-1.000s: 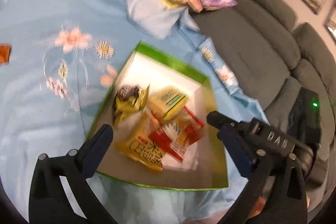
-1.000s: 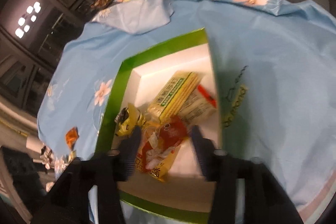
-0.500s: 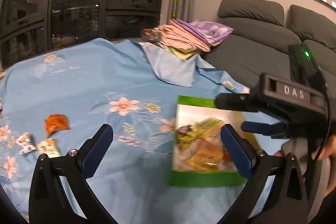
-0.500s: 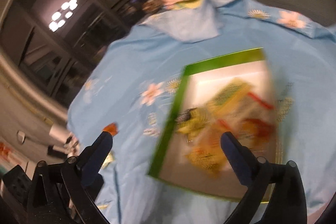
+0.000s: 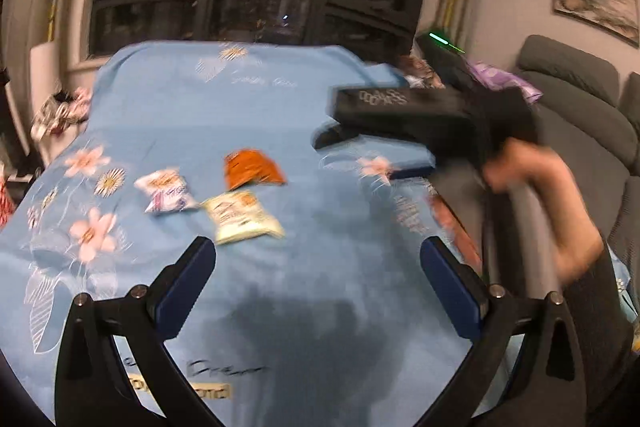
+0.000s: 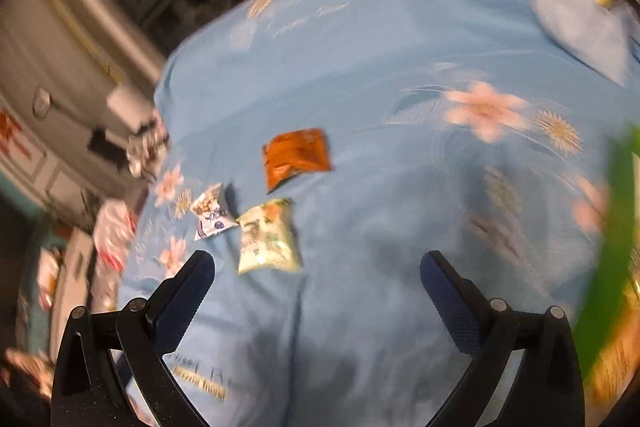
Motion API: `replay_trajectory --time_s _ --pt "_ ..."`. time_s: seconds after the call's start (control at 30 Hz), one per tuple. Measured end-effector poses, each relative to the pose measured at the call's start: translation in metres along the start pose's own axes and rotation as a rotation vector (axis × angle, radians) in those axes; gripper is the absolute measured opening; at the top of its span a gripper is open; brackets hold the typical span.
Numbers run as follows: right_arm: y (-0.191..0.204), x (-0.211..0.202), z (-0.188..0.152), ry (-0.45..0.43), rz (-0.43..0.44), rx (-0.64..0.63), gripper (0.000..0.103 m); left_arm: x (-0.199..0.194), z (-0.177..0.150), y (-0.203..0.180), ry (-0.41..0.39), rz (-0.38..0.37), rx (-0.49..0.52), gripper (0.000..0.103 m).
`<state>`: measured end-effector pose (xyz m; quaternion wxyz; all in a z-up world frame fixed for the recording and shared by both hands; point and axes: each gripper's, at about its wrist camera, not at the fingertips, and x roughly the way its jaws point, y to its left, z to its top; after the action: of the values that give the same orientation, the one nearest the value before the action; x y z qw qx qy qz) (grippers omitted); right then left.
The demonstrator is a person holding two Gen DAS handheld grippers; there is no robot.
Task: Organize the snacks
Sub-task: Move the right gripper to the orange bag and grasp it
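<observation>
Both tools stand spread wide with nothing between their fingers: the left tool hangs above the blue flowered cloth that covers the worktop, and the right tool does the same in its own view. Three loose snack packets lie close together on the cloth ahead of the fingers. An orange packet lies farthest from the tools, a white packet with blue print sits to its left and nearer, and a pale cream packet lies nearest, just beyond the left tool's left finger. In the right wrist view the same three appear: the orange packet, the white one and the cream one, the last two touching or nearly so. At the right edge of that view a blurred green box rim shows, with yellowish wrappers inside it. From the left wrist view, the right tool's black body crosses the right half of the frame, gripped by a blurred hand. A grey sofa stands behind it, and dark windows fill the background.
</observation>
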<state>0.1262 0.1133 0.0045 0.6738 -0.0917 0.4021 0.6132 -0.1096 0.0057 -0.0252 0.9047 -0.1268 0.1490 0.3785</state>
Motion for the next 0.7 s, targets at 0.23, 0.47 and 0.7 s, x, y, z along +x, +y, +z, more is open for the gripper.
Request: replay_trajectory --time_s 0.23,0.47,0.7 --pt "0.043 0.115 0.066 0.13 -0.119 -0.087 0.102 0.011 -0.022 0.039 0.062 -0.001 -0.1 0.103" --pt "0.053 0.201 0.074 0.25 -0.252 -0.091 0.095 0.017 -0.028 0.064 0.103 0.02 -0.174 0.103" --pt "0.043 0.151 0.057 0.115 -0.071 -0.008 0.061 0.013 -0.031 0.084 0.115 0.024 -0.267 0.103"
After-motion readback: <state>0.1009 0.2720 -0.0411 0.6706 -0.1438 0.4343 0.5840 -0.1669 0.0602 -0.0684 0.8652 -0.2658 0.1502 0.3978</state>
